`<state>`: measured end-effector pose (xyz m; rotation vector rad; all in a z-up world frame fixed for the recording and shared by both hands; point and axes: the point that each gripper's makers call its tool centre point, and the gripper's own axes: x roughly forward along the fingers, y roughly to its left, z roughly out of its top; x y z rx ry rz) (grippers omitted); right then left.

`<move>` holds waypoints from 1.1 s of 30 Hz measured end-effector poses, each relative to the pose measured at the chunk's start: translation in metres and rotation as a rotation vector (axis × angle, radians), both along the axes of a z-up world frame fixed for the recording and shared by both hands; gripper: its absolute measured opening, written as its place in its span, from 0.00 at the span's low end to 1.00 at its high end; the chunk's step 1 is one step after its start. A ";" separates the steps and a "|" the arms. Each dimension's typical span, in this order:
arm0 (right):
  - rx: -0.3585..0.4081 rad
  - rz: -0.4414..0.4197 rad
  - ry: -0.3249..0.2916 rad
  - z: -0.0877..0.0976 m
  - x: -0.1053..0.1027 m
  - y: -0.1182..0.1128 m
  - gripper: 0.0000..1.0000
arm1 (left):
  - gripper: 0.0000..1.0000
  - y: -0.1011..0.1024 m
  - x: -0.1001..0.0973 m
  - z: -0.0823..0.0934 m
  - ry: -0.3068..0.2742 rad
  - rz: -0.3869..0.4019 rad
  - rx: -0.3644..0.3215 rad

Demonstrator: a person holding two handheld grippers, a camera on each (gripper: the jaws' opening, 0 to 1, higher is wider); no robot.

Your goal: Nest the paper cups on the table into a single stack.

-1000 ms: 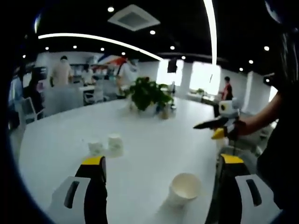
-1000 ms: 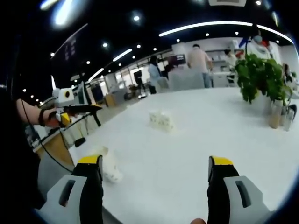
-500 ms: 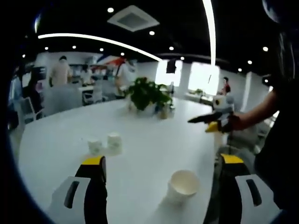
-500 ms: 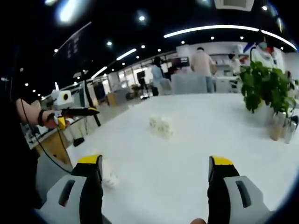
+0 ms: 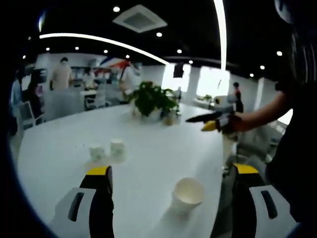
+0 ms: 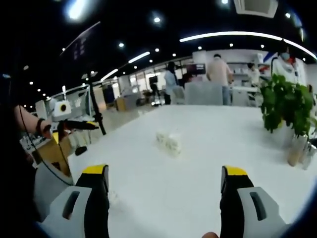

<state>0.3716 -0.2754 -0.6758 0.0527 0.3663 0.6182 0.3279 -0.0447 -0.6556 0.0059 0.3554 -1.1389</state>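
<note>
You have not started the nesting yet, as far as I can judge: no white paper cup sits inside another one. In the left gripper view, one white paper cup (image 5: 187,192) lies on its side on the white surface (image 5: 148,144), near its edge, between your left tongs (image 5: 171,201). Its open mouth faces toward you and a little upward, so its long axis runs along the surface, away from the camera. Two more small white paper cups (image 5: 109,150) stand upside down, close beside each other, farther across the surface. Your left tongs are spread wide and carry nothing. Your right tongs (image 6: 163,191) are also spread and carry nothing, above the surface.
</note>
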 end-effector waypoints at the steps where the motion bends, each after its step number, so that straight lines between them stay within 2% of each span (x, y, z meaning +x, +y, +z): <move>1: -0.001 0.003 -0.005 0.001 0.003 0.001 0.92 | 1.00 0.000 -0.001 0.000 -0.002 -0.004 0.001; 9: -0.034 0.045 -0.035 0.004 0.028 0.014 0.91 | 1.00 0.002 -0.004 -0.001 -0.005 -0.012 0.001; 23: -0.086 0.106 -0.037 -0.002 0.072 0.025 0.90 | 1.00 0.002 -0.008 -0.004 0.014 -0.011 0.008; 33: -0.091 0.130 -0.025 -0.011 0.090 0.037 0.88 | 1.00 -0.005 -0.010 -0.014 0.036 -0.005 0.002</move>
